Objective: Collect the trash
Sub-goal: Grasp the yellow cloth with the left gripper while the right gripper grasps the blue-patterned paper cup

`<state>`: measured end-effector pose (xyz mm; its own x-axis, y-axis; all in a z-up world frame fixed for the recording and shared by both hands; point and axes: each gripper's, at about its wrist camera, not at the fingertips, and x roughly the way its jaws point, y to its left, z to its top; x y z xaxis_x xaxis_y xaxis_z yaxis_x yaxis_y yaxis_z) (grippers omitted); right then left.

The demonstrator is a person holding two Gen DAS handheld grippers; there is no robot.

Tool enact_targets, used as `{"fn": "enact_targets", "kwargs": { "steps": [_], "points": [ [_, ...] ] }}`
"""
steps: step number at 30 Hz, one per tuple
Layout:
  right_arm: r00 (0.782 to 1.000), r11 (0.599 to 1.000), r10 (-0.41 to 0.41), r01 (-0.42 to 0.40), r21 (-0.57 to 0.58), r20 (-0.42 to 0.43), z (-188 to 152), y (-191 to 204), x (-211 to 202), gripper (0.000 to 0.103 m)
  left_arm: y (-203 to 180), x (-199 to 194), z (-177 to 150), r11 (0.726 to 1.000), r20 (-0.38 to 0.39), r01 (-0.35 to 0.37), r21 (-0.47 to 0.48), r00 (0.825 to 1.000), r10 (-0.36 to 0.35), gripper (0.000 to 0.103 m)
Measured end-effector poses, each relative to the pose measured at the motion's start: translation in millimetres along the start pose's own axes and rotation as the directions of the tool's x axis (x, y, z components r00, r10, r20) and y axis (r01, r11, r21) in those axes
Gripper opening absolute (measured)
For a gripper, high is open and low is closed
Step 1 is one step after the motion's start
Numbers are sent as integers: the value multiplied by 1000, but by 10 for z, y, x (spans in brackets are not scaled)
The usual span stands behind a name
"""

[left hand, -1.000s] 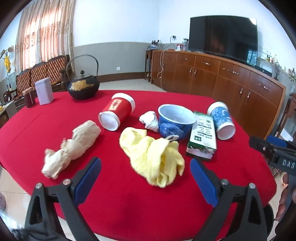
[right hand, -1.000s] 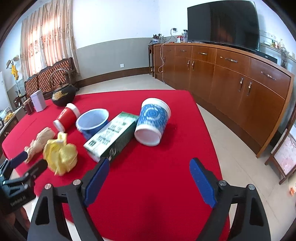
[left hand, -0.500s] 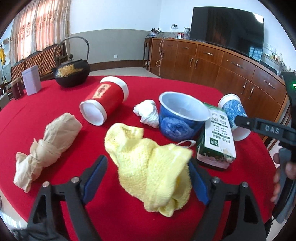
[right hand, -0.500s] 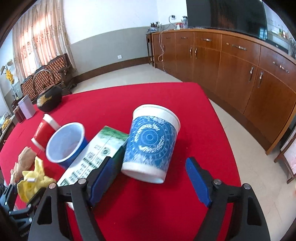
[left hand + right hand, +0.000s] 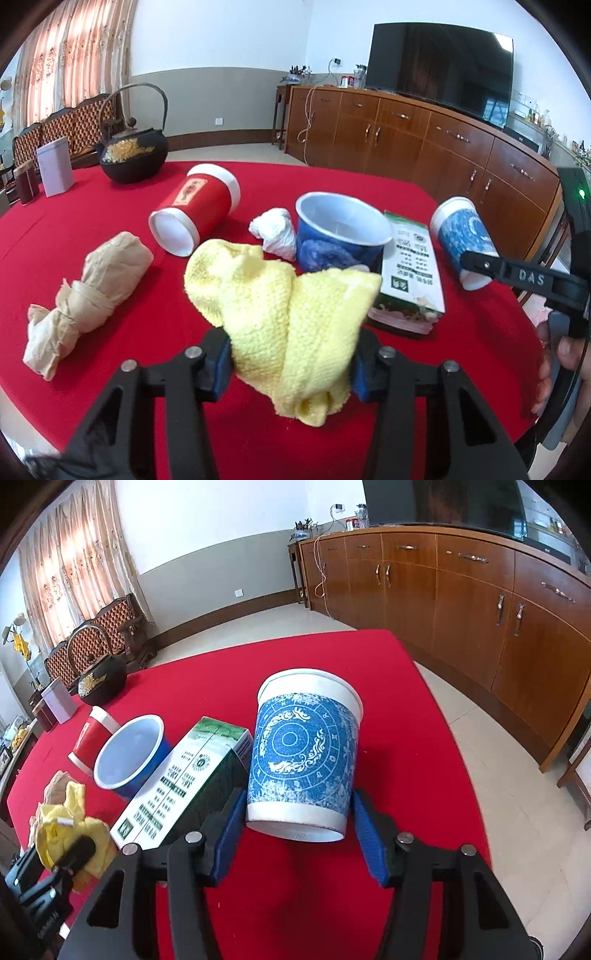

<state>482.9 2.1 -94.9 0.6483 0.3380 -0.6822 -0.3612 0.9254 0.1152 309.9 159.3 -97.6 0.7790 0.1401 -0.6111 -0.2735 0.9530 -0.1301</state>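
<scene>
Closing on a crumpled yellow cloth [image 5: 284, 317], the left hand-held gripper [image 5: 290, 363] has its blue pads pressed into both sides of the cloth's near end, at the near middle of the red-covered desk [image 5: 480, 354]; closing likewise, the right hand-held gripper [image 5: 299, 834] straddles the base of a blue patterned paper cup [image 5: 304, 757] lying on its side at the desk's right part, the left pad touching the cup wall, the right pad just beside it, contact there not certain; a green and white carton [image 5: 184, 779] lies flat just left of that cup, its near end beside the left pad; a blue bowl [image 5: 341, 240] with a white inside stands left of the carton; a white crumpled tissue [image 5: 275, 232] lies just left of the bowl; a red cup with white ends [image 5: 197, 212] lies on its side left of the tissue; a wad of brown paper [image 5: 86, 295] lies at the near left, well apart from the cloth; a black iron teapot [image 5: 131, 153] stands at the far left, a pale tin [image 5: 55, 170] and a dark red jar [image 5: 27, 182] left of it; a wooden sideboard [image 5: 480, 590] runs along the right wall, a dark television [image 5: 439, 85] on top of it.
</scene>
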Motion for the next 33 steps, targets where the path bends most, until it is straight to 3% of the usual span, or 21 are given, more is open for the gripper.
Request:
{"fn": "enact_targets", "kwargs": {
  "steps": [18, 33],
  "points": [
    [997, 998, -50, 53, -41, 66, -480, 9, -943, 59, -130, -532, -152, 999, 23, -2, 38, 1000, 1, 51],
    [993, 998, -64, 64, 3, 98, -901, -76, -1616, 59, -246, -966, -271, 997, 45, 35, 74, 998, -39, 51]
  ]
}}
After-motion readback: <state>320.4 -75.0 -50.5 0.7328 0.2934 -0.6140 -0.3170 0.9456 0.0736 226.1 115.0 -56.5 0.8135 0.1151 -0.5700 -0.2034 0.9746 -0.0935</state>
